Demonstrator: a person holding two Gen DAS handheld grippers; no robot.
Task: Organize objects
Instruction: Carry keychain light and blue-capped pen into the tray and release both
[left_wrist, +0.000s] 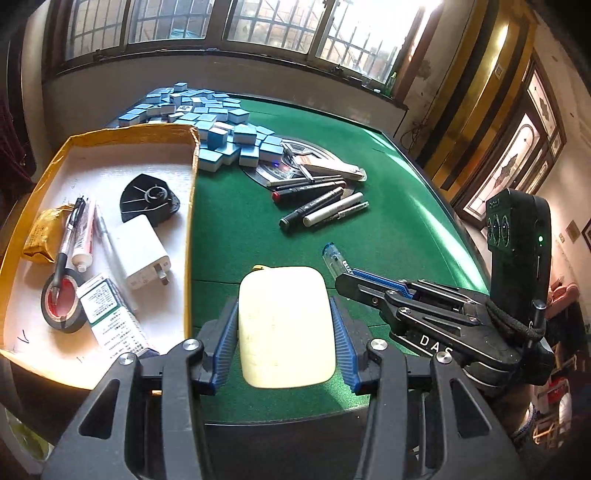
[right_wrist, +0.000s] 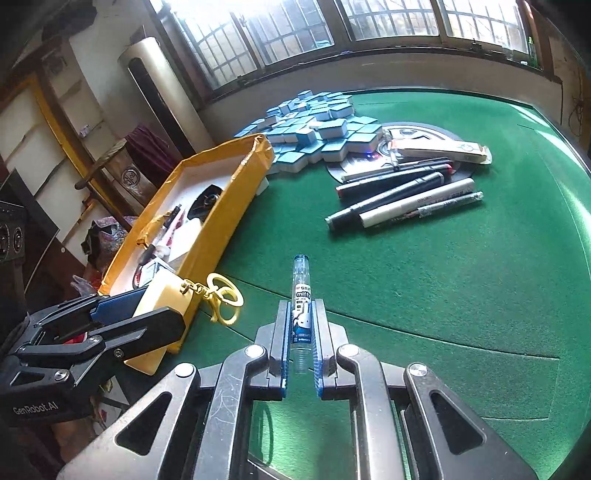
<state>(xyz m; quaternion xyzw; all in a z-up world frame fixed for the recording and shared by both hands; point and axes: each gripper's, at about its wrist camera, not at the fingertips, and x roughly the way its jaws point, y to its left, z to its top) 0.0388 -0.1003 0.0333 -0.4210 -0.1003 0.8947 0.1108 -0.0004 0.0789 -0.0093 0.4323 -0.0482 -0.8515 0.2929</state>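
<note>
Cream case (left_wrist: 286, 326): clamped between the left gripper (left_wrist: 286, 332) pads, over the green table's (left_wrist: 388, 229) near edge, just beside the yellow tray (left_wrist: 190, 229).
Clear tube (right_wrist: 301, 314): pinched by the right gripper (right_wrist: 301, 343).
Markers (left_wrist: 321, 199): mid-table.

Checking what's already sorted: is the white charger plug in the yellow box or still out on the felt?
In. The white charger plug lies flat on the yellow box's white floor, beside the black tape roll.
</note>
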